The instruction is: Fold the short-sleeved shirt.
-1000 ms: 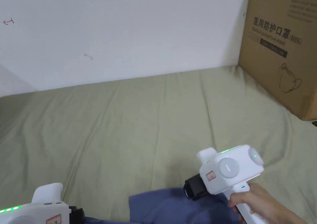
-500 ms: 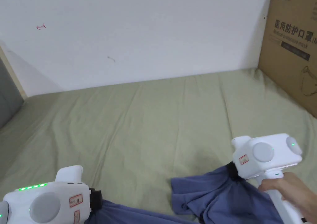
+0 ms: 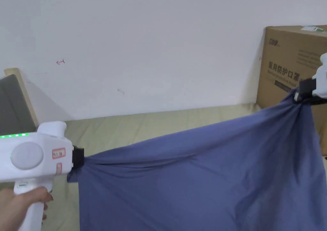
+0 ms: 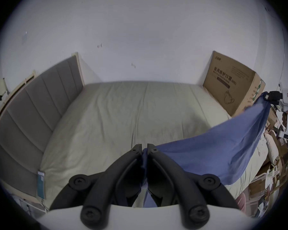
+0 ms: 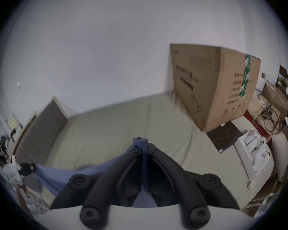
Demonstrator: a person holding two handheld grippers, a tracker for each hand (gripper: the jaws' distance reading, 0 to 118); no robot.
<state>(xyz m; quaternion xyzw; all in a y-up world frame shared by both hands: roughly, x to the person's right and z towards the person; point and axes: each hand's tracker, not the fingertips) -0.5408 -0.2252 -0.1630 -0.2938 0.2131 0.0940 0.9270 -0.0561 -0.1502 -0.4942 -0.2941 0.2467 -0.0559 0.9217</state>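
Hanging above the bed point(image 4: 123, 117), the shirt point(image 3: 198, 174) stretches between both grippers — left gripper point(image 4: 144, 149) and right gripper point(image 5: 144, 146) each clamped on bunched cloth. Those small pinches could slip under tension — dropping one side in a heap.

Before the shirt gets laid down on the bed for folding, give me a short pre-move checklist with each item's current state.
1. Left gripper clamped on the blue shirt: ok, cloth pinched between its jaws.
2. Right gripper clamped on the shirt: ok, a bunch of cloth pokes past the jaws.
3. Shirt lifted and spread between the grippers: ok, though the top edge sags.
4. Bed free where the shirt would land: ok.
5. Clearance from the cardboard box: cannot tell.
6. Which shirt edge is held: cannot tell.
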